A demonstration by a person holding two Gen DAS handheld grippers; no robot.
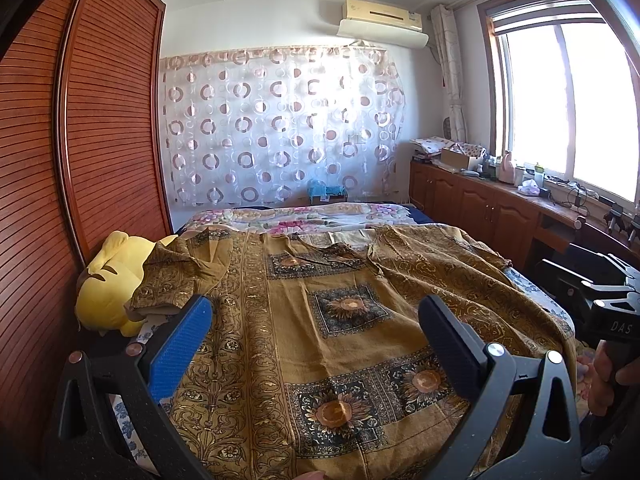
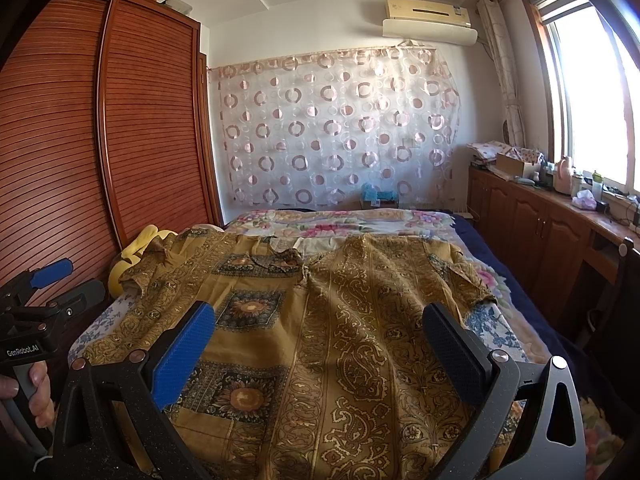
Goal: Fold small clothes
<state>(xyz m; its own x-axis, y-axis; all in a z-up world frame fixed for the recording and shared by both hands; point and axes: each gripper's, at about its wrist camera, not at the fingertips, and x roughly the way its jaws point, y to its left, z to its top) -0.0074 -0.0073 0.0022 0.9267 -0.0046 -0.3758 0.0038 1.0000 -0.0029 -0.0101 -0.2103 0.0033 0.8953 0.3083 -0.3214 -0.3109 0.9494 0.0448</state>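
A brown-gold patterned short-sleeved shirt (image 1: 320,320) lies spread flat on the bed, collar away from me, sleeves out to both sides. It also shows in the right wrist view (image 2: 340,340). My left gripper (image 1: 316,320) is open and empty, held above the shirt's lower left part. My right gripper (image 2: 320,328) is open and empty, above the shirt's lower right part. The right gripper's body shows at the right edge of the left wrist view (image 1: 608,300). The left gripper shows at the left edge of the right wrist view (image 2: 44,292).
A yellow plush toy (image 1: 108,280) lies at the bed's left edge beside the left sleeve. A floral quilt (image 1: 312,216) covers the far end of the bed. A wooden wardrobe (image 1: 80,140) stands on the left. A low cabinet (image 1: 480,200) with clutter runs under the window on the right.
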